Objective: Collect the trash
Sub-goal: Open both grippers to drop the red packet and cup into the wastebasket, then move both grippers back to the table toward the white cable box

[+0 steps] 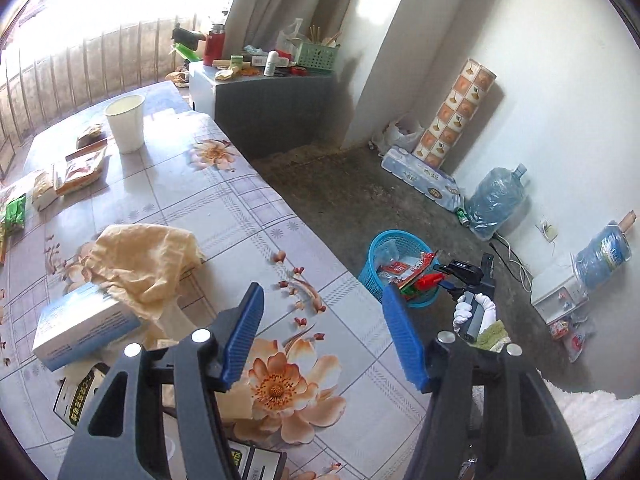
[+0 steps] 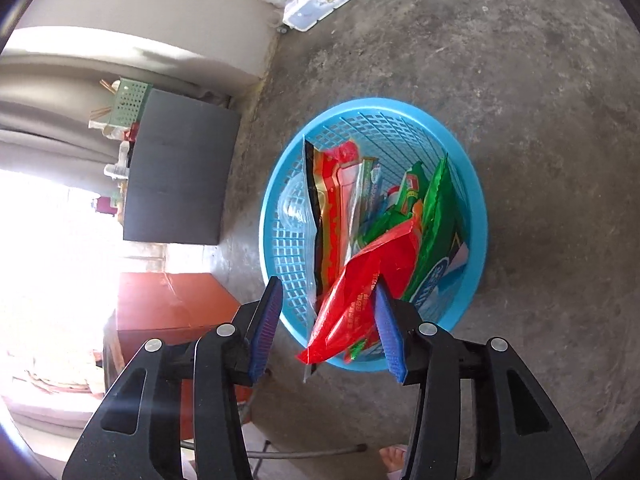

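Red wrapper between the open right hand-held gripper (left also open, empty).

A counter covered with a flowered cloth is seen carrying a white paper cup, several snack packets, a crumpled yellow cloth and a pale blue box. On the concrete floor a blue basket of wrappers is set, near the counter.
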Tool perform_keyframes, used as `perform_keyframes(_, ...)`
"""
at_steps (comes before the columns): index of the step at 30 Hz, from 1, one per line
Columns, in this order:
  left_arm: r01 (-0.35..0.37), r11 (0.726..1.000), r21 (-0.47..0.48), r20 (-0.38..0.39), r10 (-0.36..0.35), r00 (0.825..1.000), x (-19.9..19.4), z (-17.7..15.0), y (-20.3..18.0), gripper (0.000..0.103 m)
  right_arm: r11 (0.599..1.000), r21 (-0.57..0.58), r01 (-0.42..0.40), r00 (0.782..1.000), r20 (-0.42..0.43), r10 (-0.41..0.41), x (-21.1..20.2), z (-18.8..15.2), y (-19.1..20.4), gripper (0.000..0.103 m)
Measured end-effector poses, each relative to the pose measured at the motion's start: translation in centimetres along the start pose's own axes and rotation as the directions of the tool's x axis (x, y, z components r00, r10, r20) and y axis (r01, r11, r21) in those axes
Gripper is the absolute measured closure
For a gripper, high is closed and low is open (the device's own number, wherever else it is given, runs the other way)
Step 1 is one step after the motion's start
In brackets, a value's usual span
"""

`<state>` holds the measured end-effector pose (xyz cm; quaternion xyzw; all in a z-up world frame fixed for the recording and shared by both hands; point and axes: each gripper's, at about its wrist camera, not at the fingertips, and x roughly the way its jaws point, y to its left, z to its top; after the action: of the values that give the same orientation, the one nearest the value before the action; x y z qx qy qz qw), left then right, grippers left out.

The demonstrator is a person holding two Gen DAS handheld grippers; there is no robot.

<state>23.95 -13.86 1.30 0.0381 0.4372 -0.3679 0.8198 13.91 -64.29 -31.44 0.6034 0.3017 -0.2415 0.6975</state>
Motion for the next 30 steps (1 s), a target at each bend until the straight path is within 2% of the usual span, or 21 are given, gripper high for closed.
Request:
perform_keyframes(1, -0.006, 1.000, -0.006, 0.013, 0.006, 1.000, -0.7, -0.4, 0.6, 0.041, 1.000, -0.003, 0.008, 1.000, 0.016, -0.008, 0.0, 0.3, 0.2, 0.057)
perform_keyframes(3, -0.017, 1.000, -0.025, 0.027, 0.018, 0.999, -1.8, -1.5, 1.6, 0.040, 0.999, -0.013, 0.045, 0.998, 0.046, -0.044, -0.1, 0.8, 0.5, 0.045)
perform_keyframes(8, -0.049, 0.997, -0.067, 0.027, 0.051, 0.998, -2.7, -3.3, 3.5, 0.040, 0.990, -0.021, 0.138, 0.990, 0.032, -0.137, 1.2, 1.7, 0.4, 0.045)
perform_keyframes(10, -0.061, 0.995, -0.076, 0.035, 0.064, 0.997, -3.0, -3.7, 4.1, 0.040, 0.988, -0.023, 0.151, 0.988, 0.042, -0.150, 1.1, 1.6, 0.4, 0.045)
perform_keyframes(16, -0.074, 0.992, -0.106, 0.059, 0.081, 0.995, -4.1, -4.7, 5.9, 0.040, 0.994, -0.034, 0.105, 0.992, 0.070, -0.102, -1.3, -0.2, 0.1, 0.045)
perform_keyframes(20, -0.085, 0.987, -0.133, 0.055, 0.093, 0.994, -4.8, -6.2, 7.1, 0.037, 0.996, -0.084, 0.043, 0.995, 0.096, -0.035, -5.6, -3.1, 0.8, 0.045)
perform_keyframes(23, -0.112, 0.980, -0.164, 0.047, 0.121, 0.992, -5.5, -7.8, 8.2, 0.036, 0.987, -0.162, 0.000, 0.995, 0.096, 0.016, -9.7, -6.0, 2.5, 0.045)
perform_keyframes(25, -0.125, 0.973, -0.193, 0.042, 0.135, 0.990, -6.0, -9.0, 9.0, 0.034, 0.964, -0.264, -0.022, 0.996, 0.075, 0.043, -12.1, -8.4, 4.7, 0.043)
perform_keyframes(26, -0.128, 0.969, -0.211, 0.039, 0.139, 0.990, -6.1, -9.6, 9.4, 0.034, 0.942, -0.332, -0.037, 0.997, 0.050, 0.057, -13.1, -9.9, 6.2, 0.038)
perform_keyframes(27, -0.129, 0.965, -0.229, 0.036, 0.140, 0.989, -6.2, -10.2, 9.8, 0.034, 0.915, -0.399, -0.060, 0.997, 0.019, 0.073, -13.8, -11.5, 7.8, 0.033)
perform_keyframes(30, -0.141, 0.948, -0.284, 0.026, 0.155, 0.988, -6.6, -12.0, 11.0, 0.034, 0.809, -0.567, -0.156, 0.987, -0.113, 0.111, -14.8, -16.7, 12.8, 0.031)
